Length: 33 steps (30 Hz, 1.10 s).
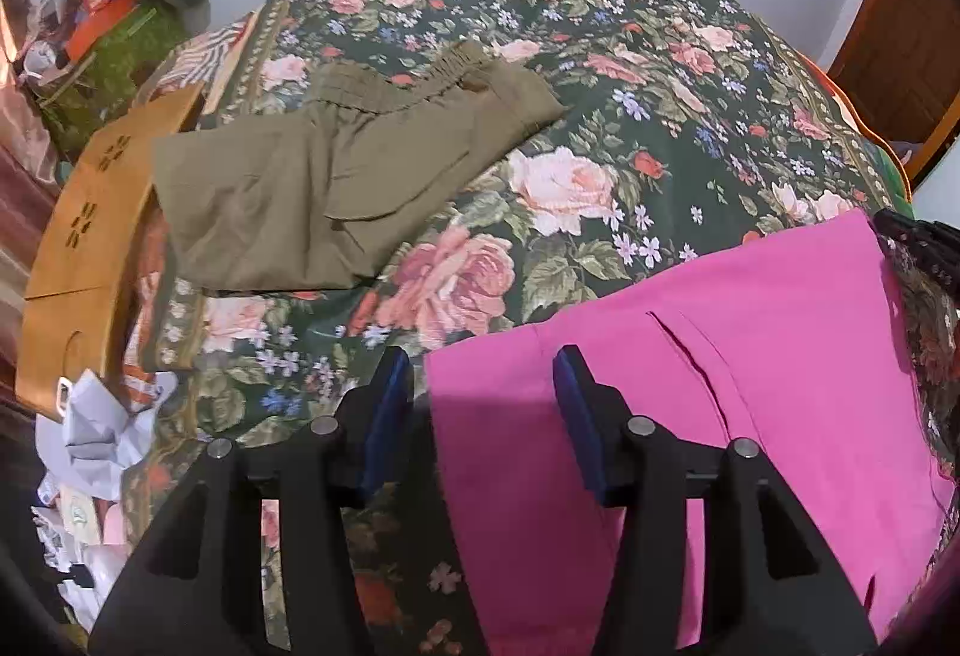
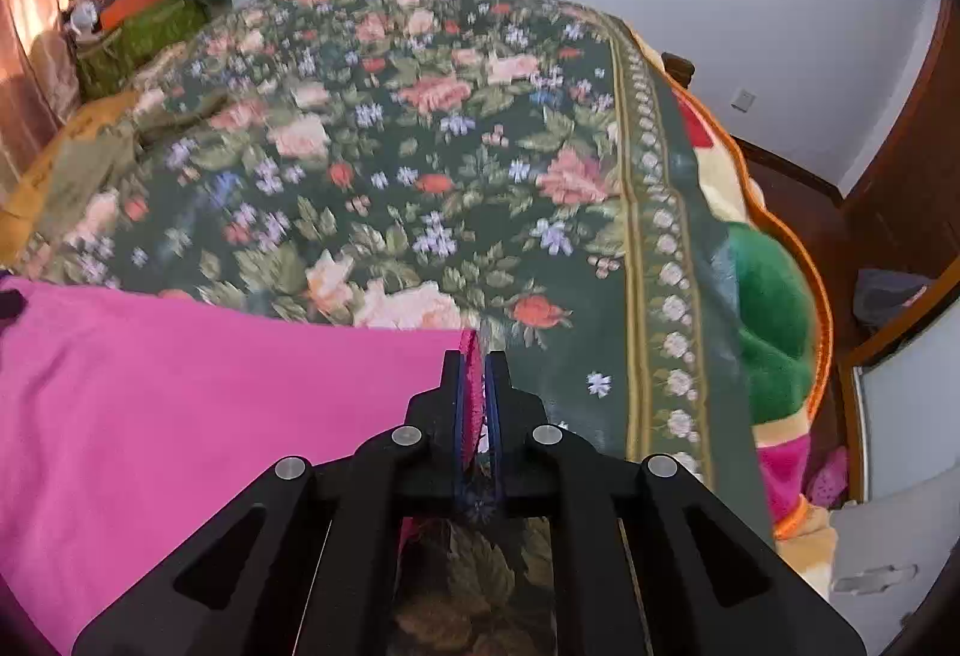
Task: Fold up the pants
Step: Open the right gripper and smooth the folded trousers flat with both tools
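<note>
Pink pants (image 1: 750, 356) lie spread on the floral bed cover, at the near edge. My left gripper (image 1: 480, 362) is open; its jaws straddle the left edge of the pink fabric, with one blue pad over the cover and the other over the pants. In the right wrist view the pink pants (image 2: 180, 404) fill the lower left. My right gripper (image 2: 476, 356) is shut on the right edge of the pink pants, with pink fabric pinched between the blue pads.
Olive-green pants (image 1: 336, 176) lie folded on the far left of the floral cover (image 1: 660, 56). A wooden board (image 1: 90, 212) stands at the bed's left edge, with crumpled paper (image 1: 102, 440) below it. A green and orange blanket (image 2: 774, 320) hangs off the bed's right side.
</note>
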Each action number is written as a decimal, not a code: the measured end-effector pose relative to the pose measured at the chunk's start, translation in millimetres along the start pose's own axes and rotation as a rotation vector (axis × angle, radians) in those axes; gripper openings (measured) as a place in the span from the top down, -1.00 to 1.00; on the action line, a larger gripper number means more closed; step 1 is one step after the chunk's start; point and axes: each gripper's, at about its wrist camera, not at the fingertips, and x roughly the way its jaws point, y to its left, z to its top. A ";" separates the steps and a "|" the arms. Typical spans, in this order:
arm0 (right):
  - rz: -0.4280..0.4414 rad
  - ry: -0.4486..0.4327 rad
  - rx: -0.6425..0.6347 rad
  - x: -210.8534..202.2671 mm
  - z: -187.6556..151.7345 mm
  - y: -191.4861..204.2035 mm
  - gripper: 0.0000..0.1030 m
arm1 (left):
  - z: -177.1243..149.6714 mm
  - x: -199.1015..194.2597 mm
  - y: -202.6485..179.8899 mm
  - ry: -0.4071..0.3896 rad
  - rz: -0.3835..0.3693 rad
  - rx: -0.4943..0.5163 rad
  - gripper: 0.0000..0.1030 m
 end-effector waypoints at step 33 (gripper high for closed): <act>0.419 0.289 -0.069 1.4 -40.3 106.8 -0.61 | -27.8 -0.6 -28.1 0.120 -0.090 0.076 -0.87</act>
